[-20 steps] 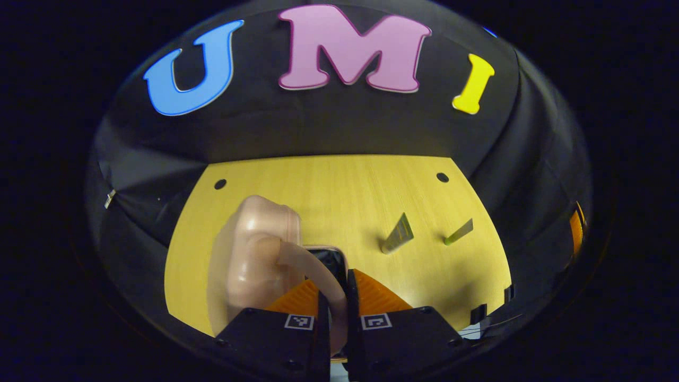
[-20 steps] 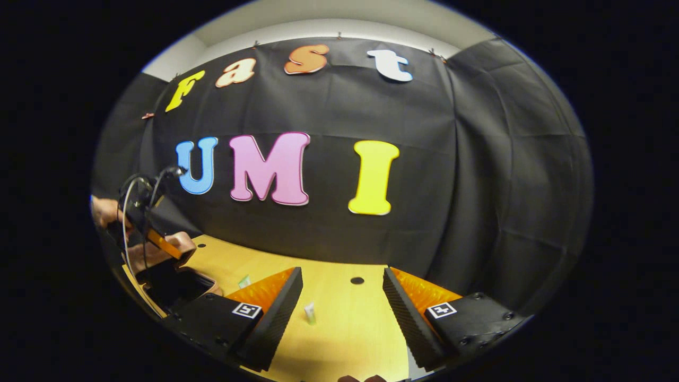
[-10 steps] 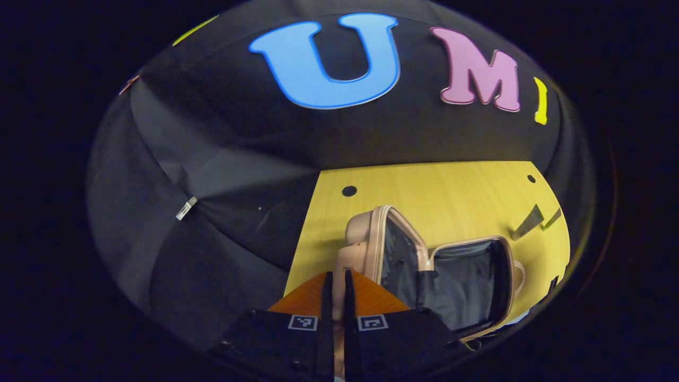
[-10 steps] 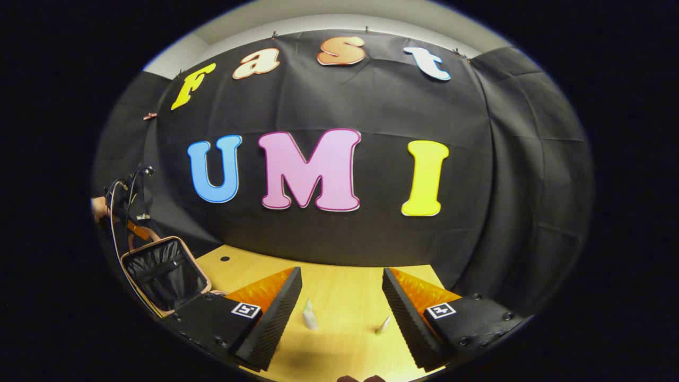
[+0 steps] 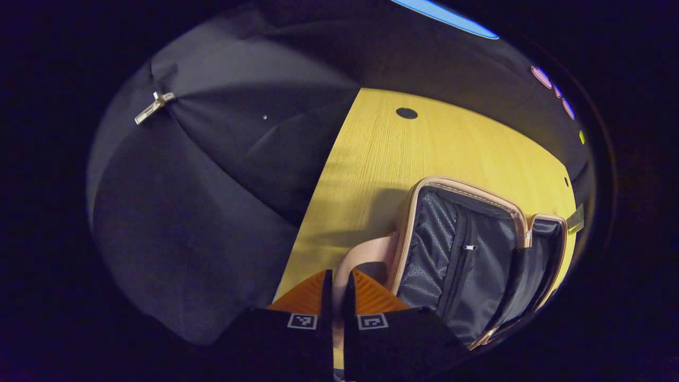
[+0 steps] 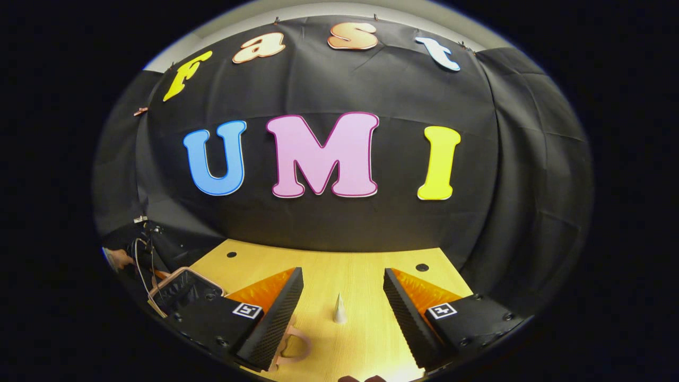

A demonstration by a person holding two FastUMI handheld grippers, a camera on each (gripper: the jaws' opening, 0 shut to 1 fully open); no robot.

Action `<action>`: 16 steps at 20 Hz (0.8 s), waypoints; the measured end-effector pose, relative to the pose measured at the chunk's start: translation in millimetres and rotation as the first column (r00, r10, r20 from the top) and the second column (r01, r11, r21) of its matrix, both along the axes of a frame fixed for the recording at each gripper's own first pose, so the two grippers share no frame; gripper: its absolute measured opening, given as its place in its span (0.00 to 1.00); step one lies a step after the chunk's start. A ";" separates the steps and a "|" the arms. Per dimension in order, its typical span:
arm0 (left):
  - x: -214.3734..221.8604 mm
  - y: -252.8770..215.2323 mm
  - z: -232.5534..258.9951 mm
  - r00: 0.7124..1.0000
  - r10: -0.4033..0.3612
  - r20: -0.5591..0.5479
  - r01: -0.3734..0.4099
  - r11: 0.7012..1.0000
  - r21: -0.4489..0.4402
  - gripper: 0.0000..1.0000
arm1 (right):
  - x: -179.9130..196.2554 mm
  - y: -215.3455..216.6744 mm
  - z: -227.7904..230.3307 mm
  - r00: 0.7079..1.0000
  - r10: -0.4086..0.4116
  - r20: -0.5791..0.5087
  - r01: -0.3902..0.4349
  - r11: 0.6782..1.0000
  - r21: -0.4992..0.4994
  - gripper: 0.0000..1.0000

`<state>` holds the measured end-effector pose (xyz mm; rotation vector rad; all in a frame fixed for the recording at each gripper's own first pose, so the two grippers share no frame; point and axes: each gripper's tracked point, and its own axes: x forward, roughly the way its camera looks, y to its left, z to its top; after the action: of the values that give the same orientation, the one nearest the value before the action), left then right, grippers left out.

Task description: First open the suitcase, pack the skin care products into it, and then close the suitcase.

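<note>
The suitcase [image 5: 477, 254] lid has swung from half open to lying wide open, pulled by the left gripper [image 5: 335, 289].

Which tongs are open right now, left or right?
The right tongs: the fingers are spread wide, with a small white tube standing on the table beyond them. The left tongs are pinched on the suitcase handle.

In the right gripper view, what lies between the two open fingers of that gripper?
In the right gripper view, a small white tube stands on the wooden table between the open fingers of the right gripper, touching neither.
</note>
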<state>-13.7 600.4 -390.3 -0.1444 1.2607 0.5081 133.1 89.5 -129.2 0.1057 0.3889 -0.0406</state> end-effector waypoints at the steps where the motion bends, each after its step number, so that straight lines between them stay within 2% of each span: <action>1: -3.2 1.9 -9.5 0.999 0.024 -0.022 -0.024 1.000 0.008 0.13 | 0.0 -0.1 -0.6 1.000 -0.012 -0.009 0.012 1.000 0.013 0.96; 2: -7.0 6.0 -13.6 0.998 0.049 -0.039 -0.048 0.998 0.032 0.21 | 0.0 -1.0 1.7 1.000 -0.026 -0.011 0.026 0.999 0.026 0.96; 3: -8.1 9.1 -17.7 0.998 0.059 -0.028 -0.058 0.997 0.044 0.22 | 1.2 -3.3 3.3 0.999 -0.041 -0.009 0.041 0.999 0.031 0.97; 5: -5.5 11.7 -13.1 0.998 0.055 0.038 -0.057 0.997 0.045 0.37 | 3.6 -13.8 9.8 0.997 -0.077 0.021 0.077 0.997 0.010 0.96; 7: 5.1 18.9 22.7 0.987 0.053 0.152 -0.069 0.992 0.106 0.72 | 7.9 -20.9 16.8 0.994 -0.093 0.063 0.095 0.995 -0.022 0.97; 8: 16.9 18.1 45.0 0.971 0.050 0.235 -0.084 0.987 0.136 0.91 | 11.0 -22.6 19.0 0.993 -0.092 0.075 0.095 0.995 -0.035 0.97; 9: 30.0 14.5 73.2 0.946 0.029 0.323 -0.090 0.981 0.175 0.96 | 14.1 -20.9 20.6 0.994 -0.076 0.079 0.079 0.996 -0.037 0.97; 11: 54.6 -6.5 138.1 0.878 -0.062 0.475 -0.062 0.968 0.241 0.96 | 15.0 -16.9 28.5 0.993 -0.047 0.111 0.051 0.998 -0.036 0.97; 13: 76.9 -50.3 207.2 0.786 -0.179 0.591 0.003 0.958 0.286 0.98 | 33.1 -18.7 40.1 0.988 -0.031 0.150 0.039 0.998 -0.052 0.97; 16: 114.0 -154.0 288.2 0.635 -0.275 0.722 0.150 0.961 0.233 0.96 | 40.2 -24.6 49.1 0.980 0.016 0.199 0.001 0.996 -0.084 0.96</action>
<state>100.3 446.4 -102.2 -0.0588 0.3967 0.2764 173.3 64.8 -80.1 0.0247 0.1861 -0.0388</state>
